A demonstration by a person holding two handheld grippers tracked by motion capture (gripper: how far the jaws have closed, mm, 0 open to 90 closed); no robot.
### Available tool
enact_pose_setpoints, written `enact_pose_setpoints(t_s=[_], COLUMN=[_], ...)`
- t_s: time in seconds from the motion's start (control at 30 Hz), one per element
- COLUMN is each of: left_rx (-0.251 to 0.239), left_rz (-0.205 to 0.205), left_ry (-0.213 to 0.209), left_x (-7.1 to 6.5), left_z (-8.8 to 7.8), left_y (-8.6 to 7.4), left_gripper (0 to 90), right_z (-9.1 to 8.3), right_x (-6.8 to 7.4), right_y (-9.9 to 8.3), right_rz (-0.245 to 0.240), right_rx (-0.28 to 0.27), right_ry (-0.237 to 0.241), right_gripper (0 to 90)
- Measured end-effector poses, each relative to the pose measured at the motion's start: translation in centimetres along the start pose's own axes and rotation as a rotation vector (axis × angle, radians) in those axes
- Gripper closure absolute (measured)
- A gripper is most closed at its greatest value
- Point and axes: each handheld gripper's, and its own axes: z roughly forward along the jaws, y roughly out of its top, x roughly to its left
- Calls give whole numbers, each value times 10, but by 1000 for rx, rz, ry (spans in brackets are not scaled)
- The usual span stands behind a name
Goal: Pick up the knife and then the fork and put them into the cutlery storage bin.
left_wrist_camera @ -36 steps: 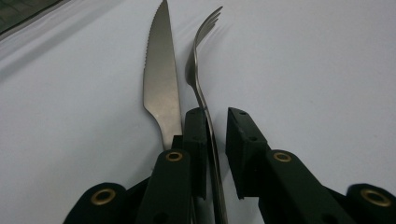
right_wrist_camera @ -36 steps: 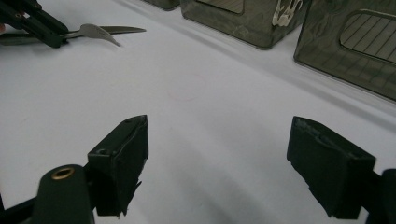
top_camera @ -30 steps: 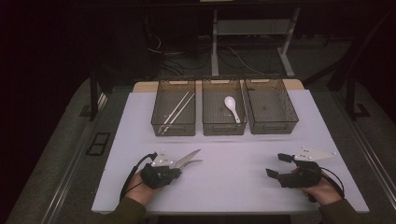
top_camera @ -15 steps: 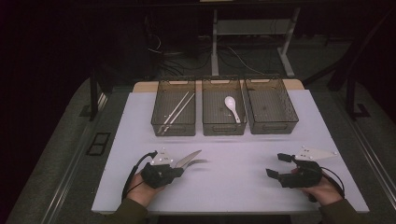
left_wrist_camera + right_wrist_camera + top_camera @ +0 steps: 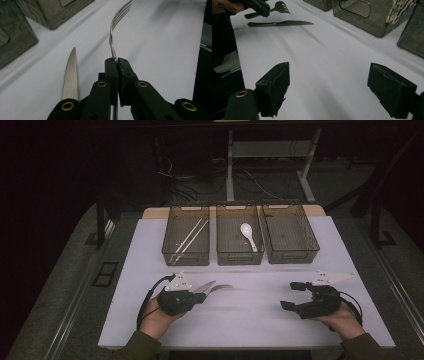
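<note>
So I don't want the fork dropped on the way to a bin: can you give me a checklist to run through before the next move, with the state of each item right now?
1. Left gripper shut on the fork: ok, the jaws pinch its handle.
2. Fork off the table: ok, the right gripper view shows it raised above the knife.
3. Knife out of the grip: ok, it lies flat beside the jaws.
4. Right gripper free: ok, jaws wide open, nothing between them.
5. Empty bin on the right: ok, nothing in it.
6. How firm the grip is: cannot tell.
</note>
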Motion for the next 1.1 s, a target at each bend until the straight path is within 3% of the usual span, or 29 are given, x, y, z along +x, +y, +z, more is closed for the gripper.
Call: enact_pose_setpoints(t_s=[0.17,0.5,0.77,1.1], left_rx=[-2,1,3,39], left_rz=[24,59,80,102], left_ry=[-33,-73,-88,-77], left_x=[0,-1,0,-5], left_z=[8,30,46,50], left_y=[15,43,56,53], left_gripper=[872,872,872,872], right_z=[11,31,55,77], right_x=[-5,-3,-3,6], right_y=[16,50,72,70], right_rz=[7,-62,-124,-172], right_rx=[-4,-24,-14,46], right_ry=[58,118,160,169], right_gripper=[184,191,377,659])
